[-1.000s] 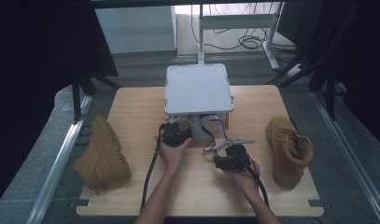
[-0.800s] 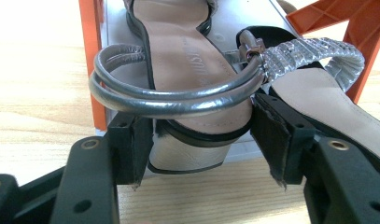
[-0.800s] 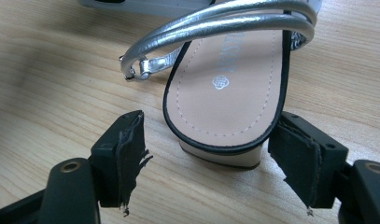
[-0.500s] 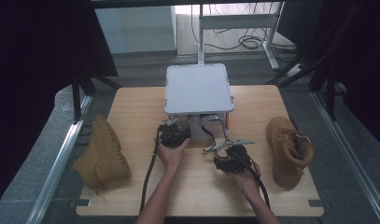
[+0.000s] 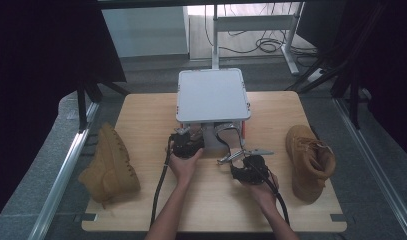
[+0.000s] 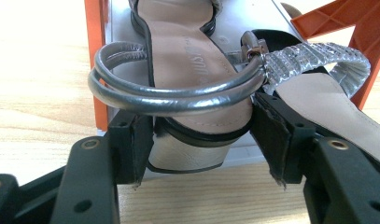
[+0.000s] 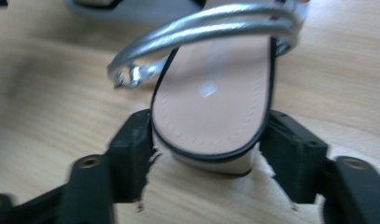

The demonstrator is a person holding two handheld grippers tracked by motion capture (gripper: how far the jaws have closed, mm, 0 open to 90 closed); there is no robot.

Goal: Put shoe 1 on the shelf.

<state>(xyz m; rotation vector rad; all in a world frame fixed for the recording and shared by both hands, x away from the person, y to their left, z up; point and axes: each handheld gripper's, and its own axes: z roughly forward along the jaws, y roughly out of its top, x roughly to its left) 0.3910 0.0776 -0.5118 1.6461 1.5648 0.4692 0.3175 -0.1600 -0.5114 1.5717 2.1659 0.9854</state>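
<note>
Two silver-strapped sandals with tan insoles lie at the front of a grey-topped rack (image 5: 211, 95) with orange legs. My left gripper (image 5: 185, 143) (image 6: 201, 135) reaches the left sandal (image 6: 192, 70); its jaws have closed a little and both pads press the sides of the silver heel block. My right gripper (image 5: 243, 167) (image 7: 208, 140) is at the right sandal (image 5: 232, 142) (image 7: 215, 102), which lies out on the wooden table. Its jaws have just been closing with that sandal's heel between them, and both pads touch the sole's edge. A hand holds each gripper.
A tan boot (image 5: 108, 167) lies at the table's left edge and another tan boot (image 5: 308, 160) at the right. The wooden table (image 5: 211, 205) has bare room near the front. Cables trail from both grippers toward the person.
</note>
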